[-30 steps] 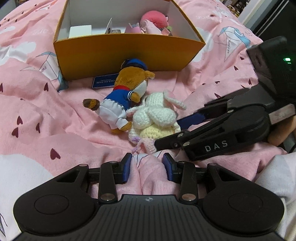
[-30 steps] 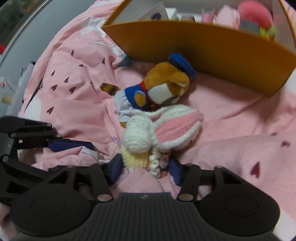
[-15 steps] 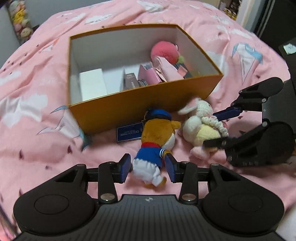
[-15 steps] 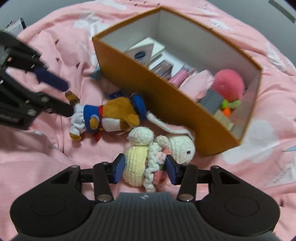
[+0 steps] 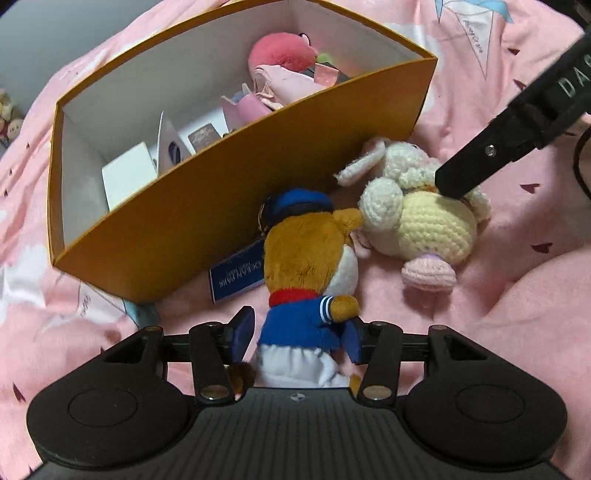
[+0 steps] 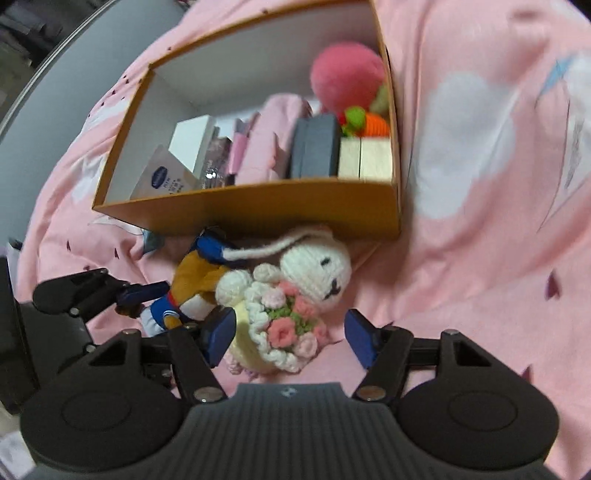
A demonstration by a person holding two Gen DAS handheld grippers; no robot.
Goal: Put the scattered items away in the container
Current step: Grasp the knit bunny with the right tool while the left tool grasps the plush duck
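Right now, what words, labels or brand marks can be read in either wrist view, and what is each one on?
"DA", cut off at the frame edge: white letters on the right gripper arm, seen from the left wrist.
Blue tag beside the sailor plush: white print, upside down, too blurred to read surely.
Blue oval logo on the white packet in the orange box: too blurred to read.
Pink bedsheet: small script by the paper-crane print, unreadable.

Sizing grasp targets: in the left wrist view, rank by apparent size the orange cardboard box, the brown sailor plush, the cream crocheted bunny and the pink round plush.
1. Orange cardboard box.
2. Brown sailor plush, though nearness to the camera inflates it.
3. Cream crocheted bunny, close to the sailor plush.
4. Pink round plush, farthest and partly hidden.
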